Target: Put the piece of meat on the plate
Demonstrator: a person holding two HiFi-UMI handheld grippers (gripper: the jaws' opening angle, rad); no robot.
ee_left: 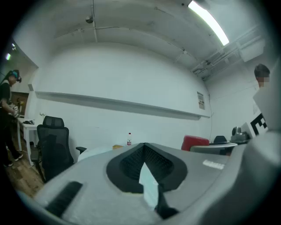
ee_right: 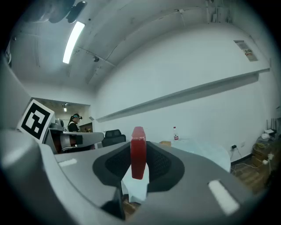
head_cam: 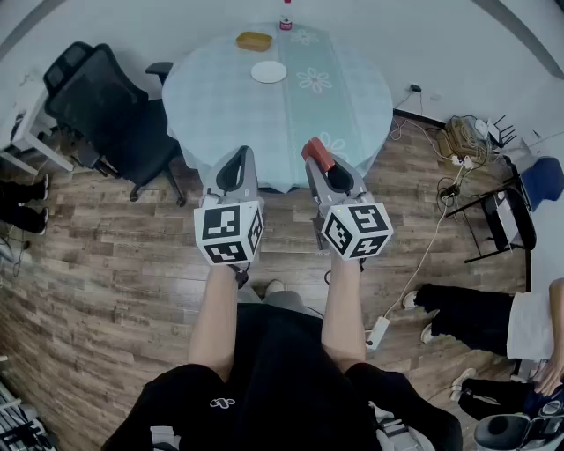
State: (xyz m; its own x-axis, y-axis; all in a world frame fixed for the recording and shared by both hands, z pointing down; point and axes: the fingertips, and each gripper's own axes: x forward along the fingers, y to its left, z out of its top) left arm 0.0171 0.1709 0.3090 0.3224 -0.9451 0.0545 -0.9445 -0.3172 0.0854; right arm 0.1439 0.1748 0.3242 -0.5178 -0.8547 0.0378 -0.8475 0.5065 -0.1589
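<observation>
A white plate (head_cam: pixel 269 72) lies on the far side of the round table (head_cam: pixel 352 106) with its pale blue-green cloth. The red piece of meat (head_cam: pixel 315 153) (ee_right: pixel 138 151) stands on edge between the jaws of my right gripper (head_cam: pixel 319 164) (ee_right: pixel 139 163), which is shut on it above the table's near edge. My left gripper (head_cam: pixel 236 166) (ee_left: pixel 143 147) is beside it at the same height. Its jaws meet at the tips with nothing between them. Both grippers are level and well short of the plate. In the left gripper view the meat (ee_left: pixel 195 143) shows at the right.
Behind the plate are a yellow-brown item (head_cam: pixel 254 40) and a small bottle (head_cam: pixel 285 18). A black office chair (head_cam: pixel 106 106) stands left of the table. Cables and a power strip (head_cam: pixel 458 141) lie on the wooden floor at the right, where a person's legs (head_cam: pixel 476 317) stretch out.
</observation>
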